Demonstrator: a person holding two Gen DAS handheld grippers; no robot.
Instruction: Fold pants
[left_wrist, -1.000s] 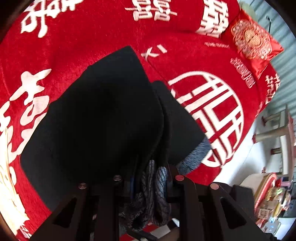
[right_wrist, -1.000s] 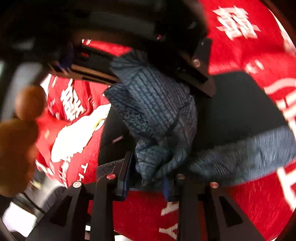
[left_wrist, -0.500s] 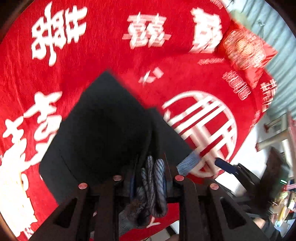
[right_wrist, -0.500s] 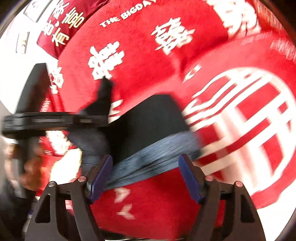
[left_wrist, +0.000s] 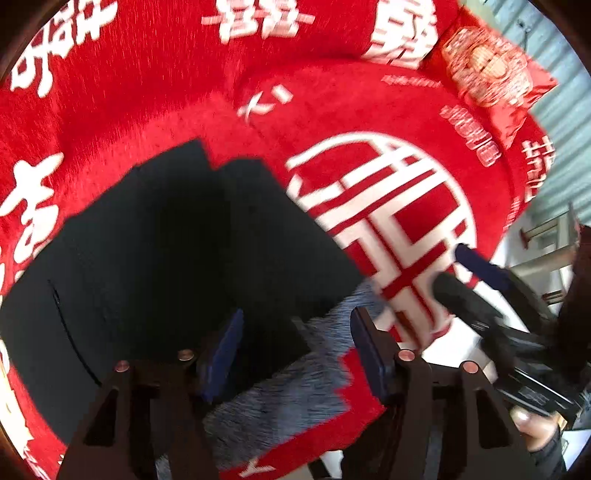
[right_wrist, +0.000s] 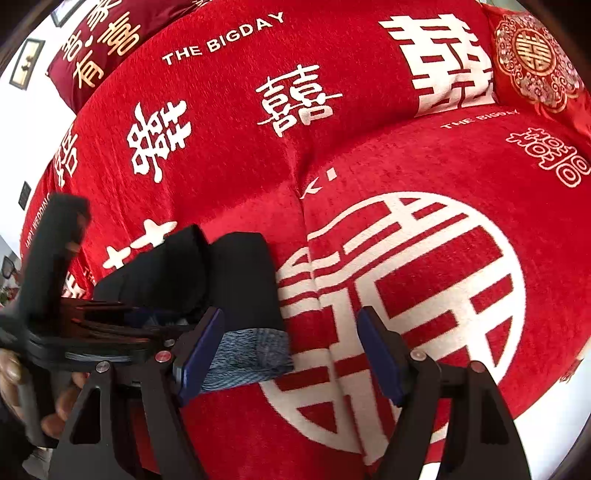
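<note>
— What writing can be read?
— "THE BIGDAY" is printed twice in white on the red blanket (right_wrist: 236, 122), among large white double-happiness characters.
— What is counted?
— One pair of black pants (left_wrist: 155, 266) is laid folded on the blanket, its blue-grey waistband (left_wrist: 280, 398) nearest. Two red cushions (right_wrist: 532, 55) are seen.
— And the tongs?
— The left tongs (left_wrist: 295, 354) are opening over the waistband, nothing pinched. The right tongs (right_wrist: 291, 354) are spread apart, empty.
</note>
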